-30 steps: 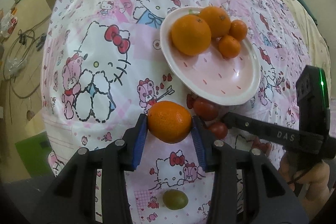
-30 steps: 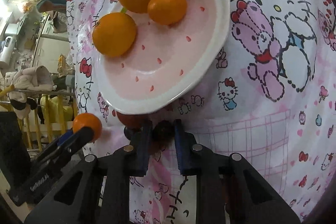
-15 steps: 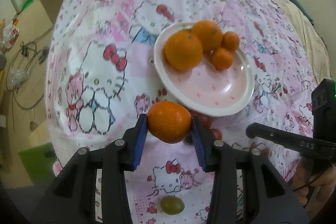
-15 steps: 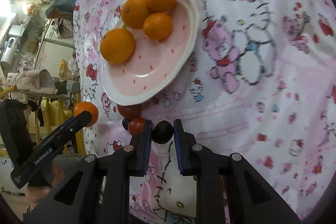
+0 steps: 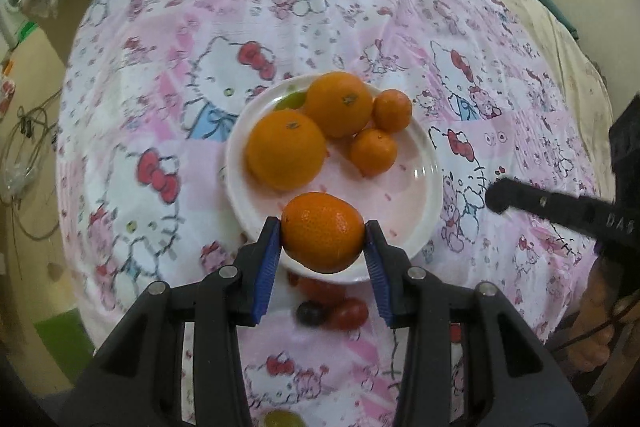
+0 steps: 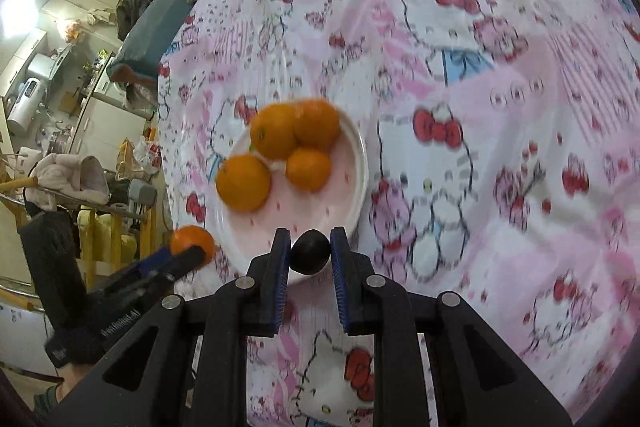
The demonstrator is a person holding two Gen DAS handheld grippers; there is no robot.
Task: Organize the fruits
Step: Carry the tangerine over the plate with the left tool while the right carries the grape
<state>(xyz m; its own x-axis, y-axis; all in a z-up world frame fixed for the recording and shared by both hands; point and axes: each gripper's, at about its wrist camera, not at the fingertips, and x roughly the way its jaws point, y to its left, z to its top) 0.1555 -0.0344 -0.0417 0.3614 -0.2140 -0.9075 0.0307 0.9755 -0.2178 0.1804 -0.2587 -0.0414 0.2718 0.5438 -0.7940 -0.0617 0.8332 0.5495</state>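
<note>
The left gripper (image 5: 323, 233) grips an orange (image 5: 322, 231) over the near rim of the plate (image 5: 420, 211), where four oranges (image 5: 285, 149) lie, while the right gripper (image 6: 310, 257) holds a dark fruit (image 6: 310, 257) in its closed jaws above the same plate on the bed (image 6: 500, 67).

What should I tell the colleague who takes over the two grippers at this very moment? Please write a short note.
Left hand-held gripper: shut on a mandarin, held above the near rim of the pink plate.
Right hand-held gripper: shut on a small dark fruit, held over the plate's near edge.
Done: four oranges lie on the plate, with a green fruit partly hidden behind them.
Left: set down both held fruits. Red tomatoes and another dark fruit lie on the cloth just before the plate; a green fruit lies nearer, at the view's bottom edge.
</note>
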